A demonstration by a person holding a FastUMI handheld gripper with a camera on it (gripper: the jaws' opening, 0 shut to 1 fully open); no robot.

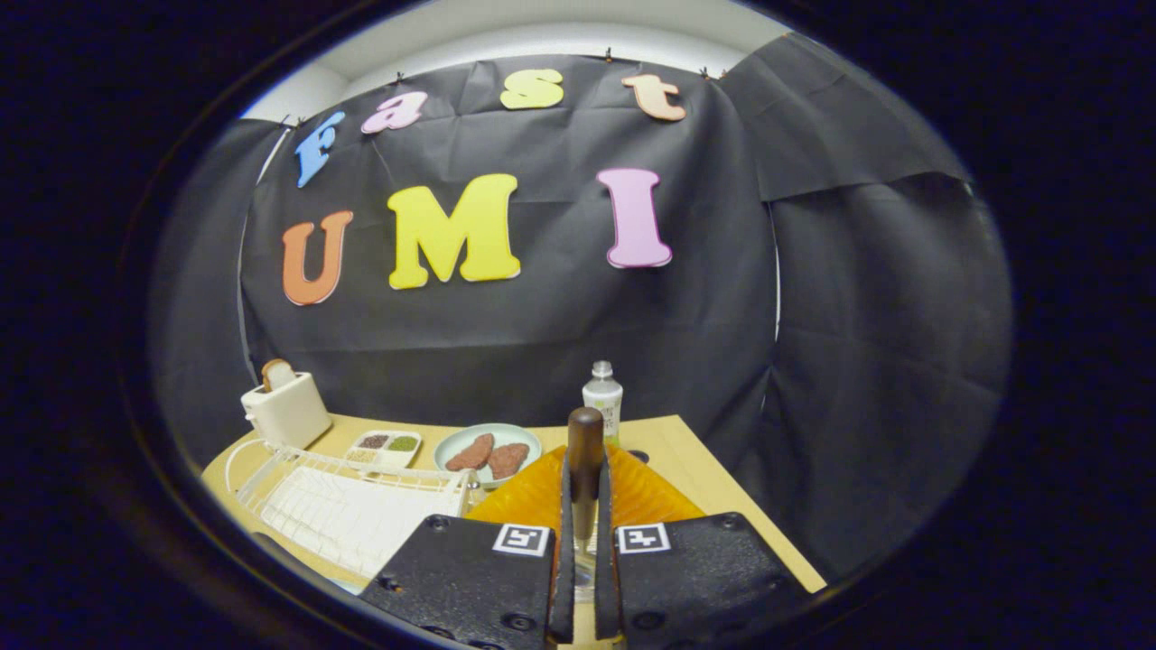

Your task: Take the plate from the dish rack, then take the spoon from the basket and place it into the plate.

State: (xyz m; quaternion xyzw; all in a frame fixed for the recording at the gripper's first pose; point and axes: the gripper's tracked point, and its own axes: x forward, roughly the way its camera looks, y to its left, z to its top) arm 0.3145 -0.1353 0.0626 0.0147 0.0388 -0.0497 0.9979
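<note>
My gripper [585, 483] is shut on a spoon [585, 438] with a dark brown wooden handle. The handle stands upright between the fingertips, and its rounded end pokes up past them. A thin metal shaft runs down between the fingers [470, 578]. An orange ribbed basket [528, 496] lies just under and beyond the fingers. Left of them stands the white wire dish rack [352, 510]. A pale sliver [348, 585] shows by the rack's near corner; I cannot tell what it is.
On the wooden table [700, 474] beyond the basket sits a pale green plate [452, 444] with two brown food pieces. A small bottle [602, 397] stands behind it. A divided white dish [384, 445] and a toaster [287, 411] with bread sit at the far left.
</note>
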